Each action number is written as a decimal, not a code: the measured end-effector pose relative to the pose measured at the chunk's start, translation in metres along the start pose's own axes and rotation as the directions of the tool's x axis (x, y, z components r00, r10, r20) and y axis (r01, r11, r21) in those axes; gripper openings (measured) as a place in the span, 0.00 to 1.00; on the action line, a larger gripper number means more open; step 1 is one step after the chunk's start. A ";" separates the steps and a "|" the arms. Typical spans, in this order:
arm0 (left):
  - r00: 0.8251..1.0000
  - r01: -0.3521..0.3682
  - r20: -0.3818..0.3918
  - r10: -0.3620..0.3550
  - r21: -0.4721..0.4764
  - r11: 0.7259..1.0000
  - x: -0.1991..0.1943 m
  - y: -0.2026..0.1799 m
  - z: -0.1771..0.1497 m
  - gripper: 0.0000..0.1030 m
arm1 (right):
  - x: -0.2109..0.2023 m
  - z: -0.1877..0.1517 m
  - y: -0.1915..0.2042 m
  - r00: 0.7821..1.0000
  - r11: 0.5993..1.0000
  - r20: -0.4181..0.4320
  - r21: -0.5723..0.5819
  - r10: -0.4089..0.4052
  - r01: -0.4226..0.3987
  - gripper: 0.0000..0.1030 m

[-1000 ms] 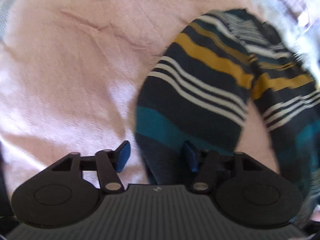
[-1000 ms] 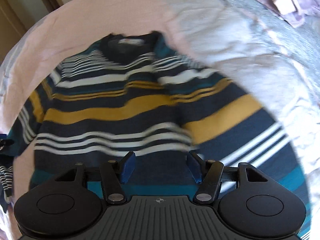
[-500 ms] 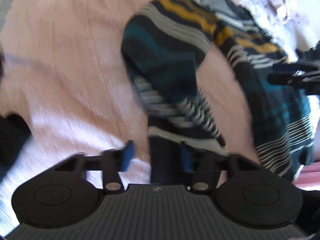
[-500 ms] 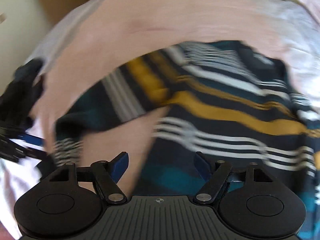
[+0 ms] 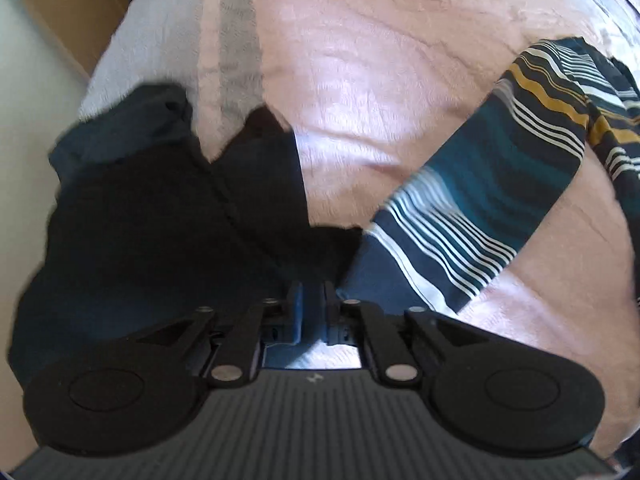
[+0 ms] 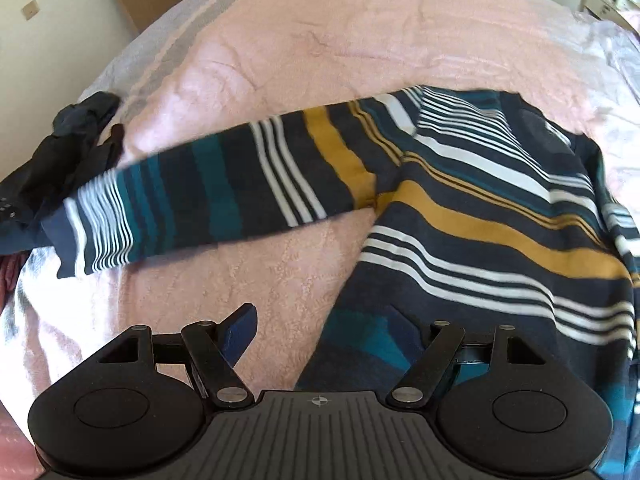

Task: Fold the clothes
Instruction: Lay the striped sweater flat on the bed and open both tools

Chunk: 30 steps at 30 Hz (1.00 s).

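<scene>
- Work surface: pink blanket [image 6: 320,60] on a bed. The sweater [image 6: 500,232] lies on it, body to the right, neck away from the right camera.
- Sleeve [image 6: 208,196]: stretched out sideways from the body, nearly straight, cuff end just beside a dark garment [image 5: 140,220] heaped at the blanket's left edge.
- Left gripper [image 5: 312,300]: jaws closing and almost together. In the left view the cuff [image 5: 380,276] lies just beside the right fingertip; whether any cuff fabric is pinched between the pads cannot be told.
- Right gripper [image 6: 324,332]: jaws wide apart, nothing held. It hangs over the sweater's lower edge, where the hem meets bare blanket; the left finger [image 6: 240,328] is over blanket, the right one over fabric.
- Progress, judged: early. The sweater is spread flat and one sleeve is laid out; no fold is visible in body or sleeve.
- Remaining, judged: bring the sleeve across the body, do the same on the far side (not fully in view), then fold the body.
- Dark garment: unfolded, crumpled; probably still to be handled.
</scene>
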<state>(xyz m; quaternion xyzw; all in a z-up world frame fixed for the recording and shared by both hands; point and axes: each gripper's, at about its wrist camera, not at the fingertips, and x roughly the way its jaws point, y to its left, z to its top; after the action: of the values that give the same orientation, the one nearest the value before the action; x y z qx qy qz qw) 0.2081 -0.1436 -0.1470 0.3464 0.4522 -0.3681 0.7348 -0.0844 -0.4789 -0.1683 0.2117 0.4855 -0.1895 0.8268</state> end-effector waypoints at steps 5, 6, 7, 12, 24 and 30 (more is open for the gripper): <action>0.997 0.055 0.054 -0.058 0.050 0.997 -0.001 -0.035 0.015 0.10 | -0.017 -0.011 -0.027 0.998 0.995 0.001 0.081 -0.059 0.058 0.73; 0.996 0.071 0.056 -0.076 0.079 0.994 0.001 -0.048 0.020 0.11 | -0.022 -0.015 -0.036 0.997 0.992 -0.002 0.097 -0.079 0.078 0.73; 0.994 0.087 0.061 -0.094 0.112 0.990 0.002 -0.061 0.026 0.12 | -0.027 -0.019 -0.045 0.995 0.989 -0.004 0.112 -0.099 0.099 0.73; 0.975 0.182 0.080 -0.208 0.250 0.951 0.001 -0.146 0.059 0.16 | -0.056 -0.046 -0.113 0.970 0.946 -0.018 0.218 -0.243 0.241 0.73; 0.920 0.312 0.055 -0.388 0.498 0.809 0.006 -0.391 0.130 0.28 | -0.050 -0.090 -0.259 0.937 0.928 -0.065 0.128 -0.343 0.349 0.73; 0.910 0.327 0.020 -0.415 0.583 0.744 0.011 -0.502 0.160 0.28 | -0.059 -0.095 -0.330 0.968 0.962 -0.046 0.114 -0.245 0.249 0.07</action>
<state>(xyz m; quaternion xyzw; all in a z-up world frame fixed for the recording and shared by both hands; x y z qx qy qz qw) -0.1519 -0.5265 -0.1893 0.4236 0.3259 -0.6492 0.5412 -0.3513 -0.6981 -0.2131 0.2014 0.5087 -0.3165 0.7749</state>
